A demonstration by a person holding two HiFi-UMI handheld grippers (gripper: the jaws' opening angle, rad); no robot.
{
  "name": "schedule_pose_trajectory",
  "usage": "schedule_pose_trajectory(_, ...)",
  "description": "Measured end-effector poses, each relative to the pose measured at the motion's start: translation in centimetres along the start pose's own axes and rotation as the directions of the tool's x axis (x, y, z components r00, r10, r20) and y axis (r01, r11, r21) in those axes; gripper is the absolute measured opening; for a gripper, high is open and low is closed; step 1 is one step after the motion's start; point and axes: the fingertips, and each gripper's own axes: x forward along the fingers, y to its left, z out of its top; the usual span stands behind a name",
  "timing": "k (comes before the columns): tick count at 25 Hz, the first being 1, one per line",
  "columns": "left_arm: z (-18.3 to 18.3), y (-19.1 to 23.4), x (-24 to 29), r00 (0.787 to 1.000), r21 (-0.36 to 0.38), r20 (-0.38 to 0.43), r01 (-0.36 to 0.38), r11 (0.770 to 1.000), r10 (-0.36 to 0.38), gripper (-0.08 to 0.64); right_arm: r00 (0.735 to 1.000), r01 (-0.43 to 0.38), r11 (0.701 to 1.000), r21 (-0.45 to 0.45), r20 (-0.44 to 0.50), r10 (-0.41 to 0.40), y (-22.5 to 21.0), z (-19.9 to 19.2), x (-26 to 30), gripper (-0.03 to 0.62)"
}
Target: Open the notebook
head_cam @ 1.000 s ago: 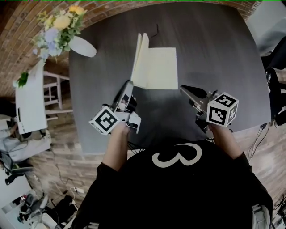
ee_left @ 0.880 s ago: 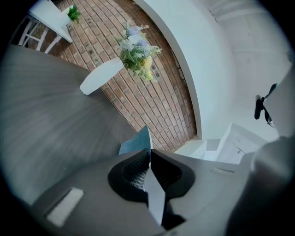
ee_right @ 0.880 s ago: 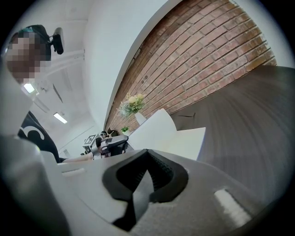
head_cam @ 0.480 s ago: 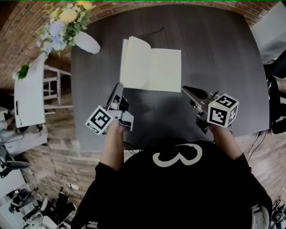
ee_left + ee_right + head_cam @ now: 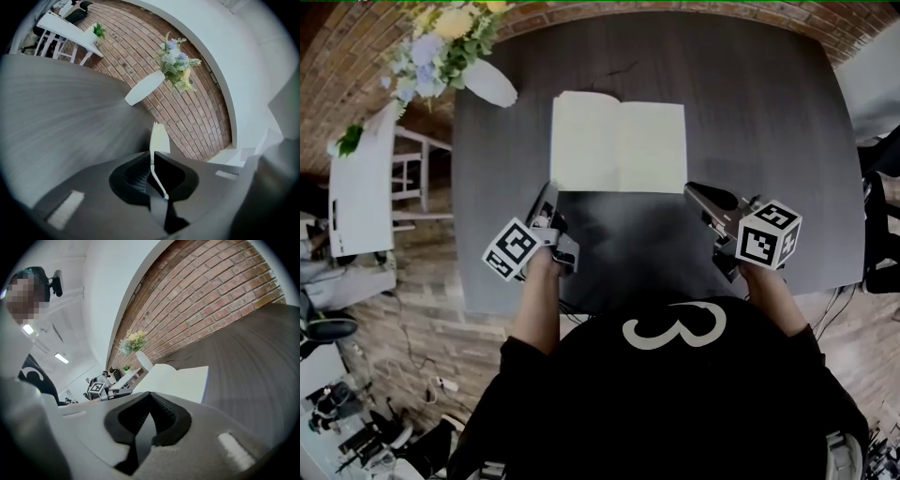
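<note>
Notebook (image 5: pixel 619 145) lies open and flat on the dark grey surface (image 5: pixel 750 122), at the upper centre of the head view, cream pages up. The left tool (image 5: pixel 547 199) reaches its lower left corner. In the left gripper view a thin white edge of the notebook runs between the jaws, which pinch it lightly and have just been easing apart. The right tool (image 5: pixel 694 190) sits just below the lower right corner, apart from the pages, its jaws closed together and empty.

Toward the upper left of the frame a white vase (image 5: pixel 487 82) of yellow and lilac flowers (image 5: pixel 441 42) sits at the surface's corner, well apart from the notebook. Past the surface's left edge a white side table (image 5: pixel 361 187) carries a small green plant (image 5: pixel 349 141) above a brick floor (image 5: pixel 422 309). Marker cubes (image 5: pixel 767 234) with black-and-white squares ride on both tools. Readable writing: a large white "3" on the person's black shirt (image 5: pixel 675 403) at the bottom of the frame.
</note>
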Motion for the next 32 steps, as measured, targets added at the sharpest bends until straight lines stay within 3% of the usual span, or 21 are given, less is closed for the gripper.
schedule_pose_trajectory(3, -1.3, 1.0, 0.1, 0.999, -0.077, -0.029, -0.036, 0.996, 0.034, 0.047, 1.000, 0.002, 1.000, 0.000, -0.004, -0.002, -0.1, -0.1, 0.0, 0.002)
schedule_pose_trajectory(8, -2.3, 2.1, 0.1, 0.994, -0.115, -0.067, -0.091, 0.989, 0.084, 0.051, 1.000, 0.008, 1.000, -0.007, -0.002, -0.008, -0.2, -0.1, -0.2, 0.002)
schedule_pose_trajectory(13, -2.6, 3.1, 0.1, 0.983, -0.095, -0.115, -0.156, 0.983, 0.145, 0.074, 1.000, 0.016, 1.000, -0.014, 0.002, -0.016, 0.1, -0.2, -0.7, 0.002)
schedule_pose_trajectory(19, -2.2, 2.5, -0.9, 0.986, -0.061, -0.106, -0.139, 0.988, 0.132, 0.157, 0.999, 0.030, 0.999, -0.027, 0.025, -0.029, 0.9, -0.2, -1.5, 0.002)
schedule_pose_trajectory(23, -1.8, -0.1, -1.9, 0.991, 0.051, -0.107, -0.077, 0.996, 0.082, 0.167, 0.998, 0.043, 0.998, -0.049, 0.055, -0.040, 2.1, -0.3, -2.0, 0.002)
schedule_pose_trajectory(26, -1.9, -3.2, -3.0, 0.992, 0.189, -0.124, -0.006, 0.982, 0.030, 0.169, 0.996, 0.043, 0.997, -0.069, 0.077, -0.037, 3.5, -0.5, -2.6, 0.002)
schedule_pose_trajectory(29, -2.1, -7.3, -4.5, 0.986, 0.333, -0.157, 0.106, 0.937, -0.056, 0.170, 0.995, 0.032, 0.995, -0.090, 0.095, -0.024, 5.1, -0.8, -3.1, 0.002)
schedule_pose_trajectory(32, -2.9, -11.7, -6.4, 0.962, 0.406, -0.211, 0.247, 0.880, -0.172, 0.160, 0.992, 0.021, 0.993, -0.117, 0.124, -0.006, 7.0, -0.3, -3.8, 0.002)
